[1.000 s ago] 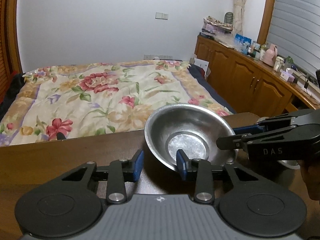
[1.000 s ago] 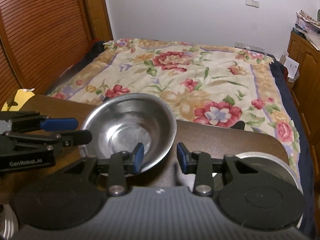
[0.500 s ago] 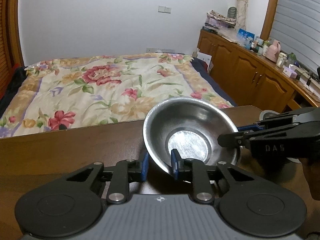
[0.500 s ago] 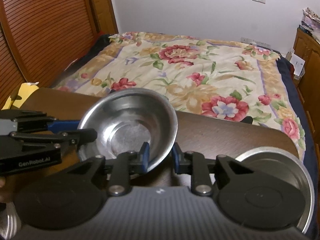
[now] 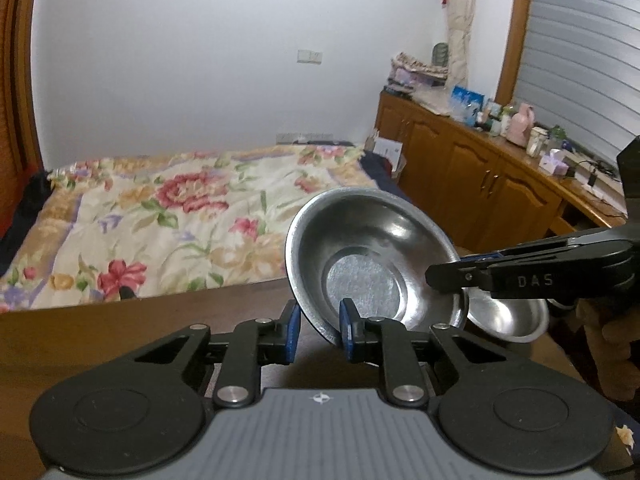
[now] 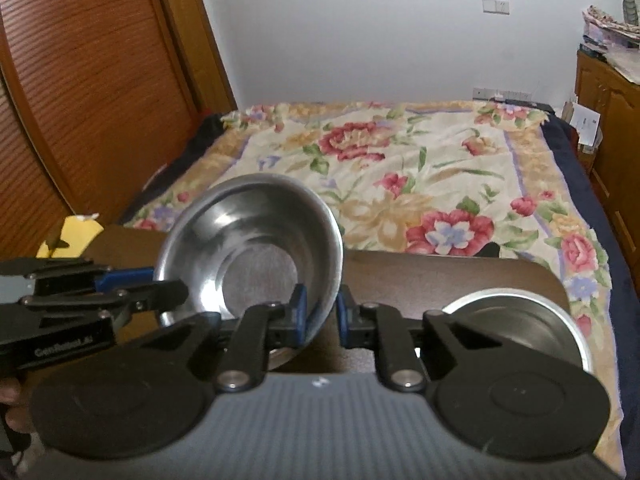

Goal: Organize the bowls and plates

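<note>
A steel bowl (image 5: 368, 264) hangs tilted above the dark wooden table (image 5: 160, 320), held from two sides. My left gripper (image 5: 319, 330) is shut on the bowl's near rim, one blue pad inside and one outside. My right gripper (image 5: 460, 268) comes in from the right and pinches the opposite rim. In the right wrist view the same bowl (image 6: 252, 248) sits between the pads of my right gripper (image 6: 322, 314), whose jaws are closing on the rim. There my left gripper (image 6: 160, 284) clamps the bowl's left edge.
A second steel dish (image 6: 516, 320) rests on the table (image 6: 440, 280) at the right, seen under the right gripper as a steel dish (image 5: 508, 316). A bed with a floral quilt (image 6: 400, 184) lies beyond the table. Wooden cabinets (image 5: 480, 184) line the right wall.
Both grippers closed from open onto opposite rims of the bowl. The bowl then rose off the table and tilted, and both cameras now sit higher.
</note>
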`<state>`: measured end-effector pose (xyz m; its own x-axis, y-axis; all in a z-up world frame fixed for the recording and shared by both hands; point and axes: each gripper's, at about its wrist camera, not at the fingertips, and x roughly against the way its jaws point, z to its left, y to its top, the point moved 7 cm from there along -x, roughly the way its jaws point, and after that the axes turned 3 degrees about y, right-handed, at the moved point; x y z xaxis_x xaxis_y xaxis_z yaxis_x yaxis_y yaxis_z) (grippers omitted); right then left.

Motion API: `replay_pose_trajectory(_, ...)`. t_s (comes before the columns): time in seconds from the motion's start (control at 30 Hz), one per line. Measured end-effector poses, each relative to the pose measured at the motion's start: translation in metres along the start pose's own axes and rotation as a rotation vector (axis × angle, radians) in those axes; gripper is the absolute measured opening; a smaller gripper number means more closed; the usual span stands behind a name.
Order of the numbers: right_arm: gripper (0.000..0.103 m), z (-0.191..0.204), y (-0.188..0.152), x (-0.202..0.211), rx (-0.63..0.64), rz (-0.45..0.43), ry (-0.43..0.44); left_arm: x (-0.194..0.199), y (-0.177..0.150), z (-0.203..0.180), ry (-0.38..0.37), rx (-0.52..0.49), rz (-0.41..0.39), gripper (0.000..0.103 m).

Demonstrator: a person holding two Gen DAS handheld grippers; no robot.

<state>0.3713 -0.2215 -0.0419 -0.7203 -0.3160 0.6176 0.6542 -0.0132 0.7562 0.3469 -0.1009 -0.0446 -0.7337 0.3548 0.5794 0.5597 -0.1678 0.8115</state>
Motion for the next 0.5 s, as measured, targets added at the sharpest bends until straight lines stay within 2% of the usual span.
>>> replay_pose_trajectory(0.5,0.017,-0.002,-0.022,0.047,-0.029,-0.045,-0.003,0.047,-0.018,-0.034,-0.036,-0.051,-0.029,0.022)
